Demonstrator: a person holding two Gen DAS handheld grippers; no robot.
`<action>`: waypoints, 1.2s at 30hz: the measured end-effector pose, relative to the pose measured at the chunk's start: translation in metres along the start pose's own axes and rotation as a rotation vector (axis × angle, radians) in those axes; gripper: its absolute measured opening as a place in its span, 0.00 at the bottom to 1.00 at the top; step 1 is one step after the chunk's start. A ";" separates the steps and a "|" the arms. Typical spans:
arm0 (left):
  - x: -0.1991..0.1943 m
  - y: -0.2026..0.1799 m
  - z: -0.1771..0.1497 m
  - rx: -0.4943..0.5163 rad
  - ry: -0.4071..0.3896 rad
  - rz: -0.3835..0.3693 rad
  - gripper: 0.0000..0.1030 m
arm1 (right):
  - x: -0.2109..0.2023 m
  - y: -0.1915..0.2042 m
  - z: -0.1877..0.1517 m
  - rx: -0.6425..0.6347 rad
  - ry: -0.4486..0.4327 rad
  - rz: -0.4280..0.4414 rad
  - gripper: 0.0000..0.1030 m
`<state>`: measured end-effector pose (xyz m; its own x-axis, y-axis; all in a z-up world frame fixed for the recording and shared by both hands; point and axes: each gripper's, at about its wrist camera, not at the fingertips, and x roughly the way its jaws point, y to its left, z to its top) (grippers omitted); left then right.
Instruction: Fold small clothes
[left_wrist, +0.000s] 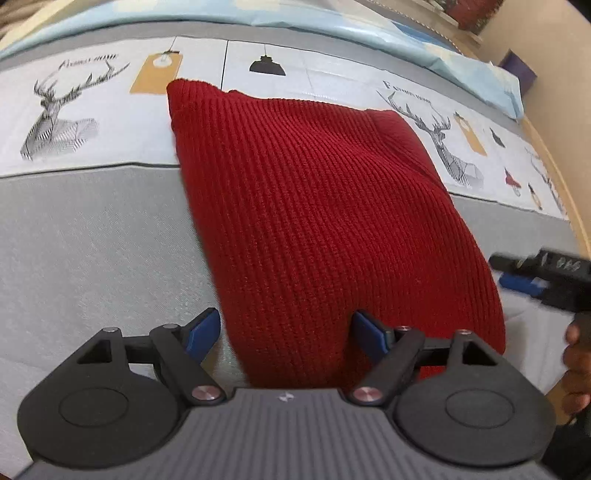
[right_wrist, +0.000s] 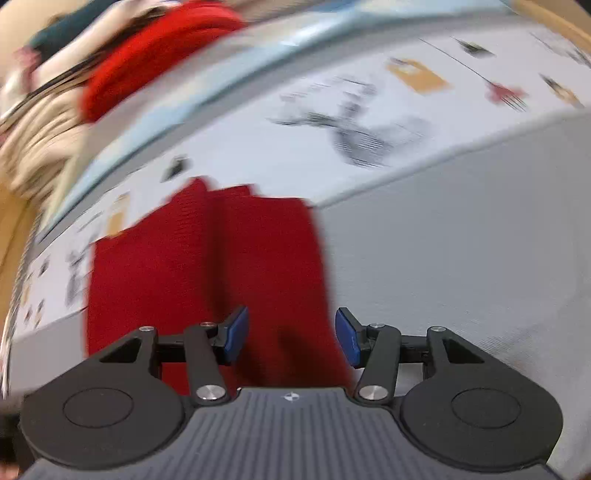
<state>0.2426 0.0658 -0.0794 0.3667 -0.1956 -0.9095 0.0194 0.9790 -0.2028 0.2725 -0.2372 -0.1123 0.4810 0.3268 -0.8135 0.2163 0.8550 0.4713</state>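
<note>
A folded red ribbed knit garment (left_wrist: 325, 221) lies flat on a grey and white printed bedsheet (left_wrist: 92, 229). My left gripper (left_wrist: 286, 336) is open, its blue pads straddling the garment's near left edge, holding nothing. The right gripper shows at the right edge of the left wrist view (left_wrist: 517, 273), beside the garment's right side. In the blurred right wrist view, my right gripper (right_wrist: 291, 334) is open over the near right part of the red garment (right_wrist: 207, 266), holding nothing.
The sheet carries deer and lamp prints (left_wrist: 59, 110). A light blue cloth (left_wrist: 332, 26) lies along the far edge. A pile of clothes with a bright red piece (right_wrist: 147, 59) sits at the far left in the right wrist view. A wooden bed edge (left_wrist: 557, 177) runs on the right.
</note>
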 end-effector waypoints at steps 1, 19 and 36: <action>0.001 0.000 0.001 -0.009 -0.001 -0.004 0.82 | 0.007 -0.009 0.000 0.036 0.031 -0.002 0.52; -0.007 -0.030 0.010 0.132 -0.196 0.087 0.81 | 0.022 -0.007 -0.021 -0.077 0.158 0.031 0.11; -0.094 -0.068 -0.050 0.257 -0.388 0.273 0.98 | -0.071 0.041 -0.043 -0.346 -0.201 -0.063 0.64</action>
<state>0.1602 0.0149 0.0017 0.7060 0.0553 -0.7060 0.0848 0.9832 0.1618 0.2102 -0.2083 -0.0501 0.6398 0.2137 -0.7382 -0.0319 0.9671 0.2524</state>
